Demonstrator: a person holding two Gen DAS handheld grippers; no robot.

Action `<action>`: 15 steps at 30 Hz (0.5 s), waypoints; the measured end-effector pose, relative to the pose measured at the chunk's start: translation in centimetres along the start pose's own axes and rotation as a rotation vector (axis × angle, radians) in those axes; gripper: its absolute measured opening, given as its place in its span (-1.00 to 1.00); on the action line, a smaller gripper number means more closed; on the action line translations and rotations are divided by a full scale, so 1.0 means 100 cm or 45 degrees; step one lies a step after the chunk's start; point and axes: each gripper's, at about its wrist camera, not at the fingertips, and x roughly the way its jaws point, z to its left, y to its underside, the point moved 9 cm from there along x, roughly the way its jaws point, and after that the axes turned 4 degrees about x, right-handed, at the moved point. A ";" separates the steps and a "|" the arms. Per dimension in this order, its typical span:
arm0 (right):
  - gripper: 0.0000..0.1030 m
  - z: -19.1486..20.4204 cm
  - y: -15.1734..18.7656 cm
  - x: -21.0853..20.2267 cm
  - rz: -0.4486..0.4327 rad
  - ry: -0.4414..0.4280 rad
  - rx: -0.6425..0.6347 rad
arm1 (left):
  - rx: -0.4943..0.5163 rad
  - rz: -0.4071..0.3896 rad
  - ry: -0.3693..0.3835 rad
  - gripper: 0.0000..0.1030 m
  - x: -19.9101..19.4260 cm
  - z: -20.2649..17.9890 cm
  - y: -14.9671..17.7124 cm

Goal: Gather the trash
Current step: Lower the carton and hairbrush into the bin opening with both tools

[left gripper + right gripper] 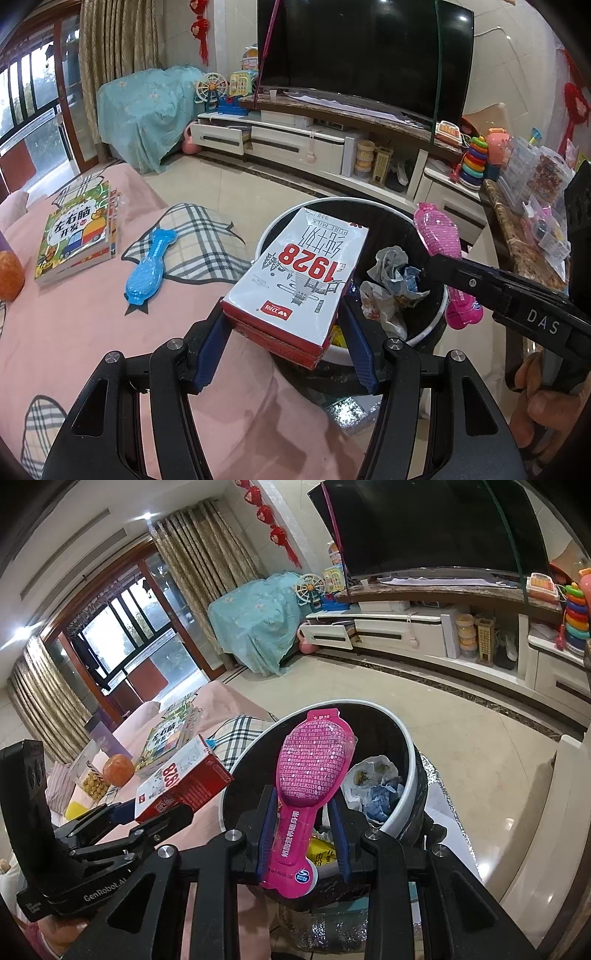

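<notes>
While both hands hung over the trash bin (424,334), each gripper carried one piece. Left gripper (284,345) was clamped across the near end of one milk carton (299,275), held above the bin's rim on the bed side; it looked stiff and light, probably empty, with glossy faces that could slip, so a grip across the flat sides suited it. Right gripper (304,840) pinched the narrow neck of one pink blister pack (314,775) over the bin mouth; thin, springy plastic, best taken there. One matching blue pack (147,267) lay on the bedspread (74,332), beside one stack of books (75,243).
</notes>
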 end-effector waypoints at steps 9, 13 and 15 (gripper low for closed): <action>-0.45 -0.007 -0.005 0.007 0.012 0.004 0.013 | 0.003 0.020 -0.011 0.14 0.010 0.001 -0.002; -0.45 -0.008 -0.005 0.008 0.019 0.004 0.014 | -0.002 0.024 -0.009 0.14 0.013 0.001 -0.003; -0.45 -0.008 -0.006 0.009 0.024 0.006 0.013 | -0.002 0.026 -0.008 0.14 0.014 0.000 -0.004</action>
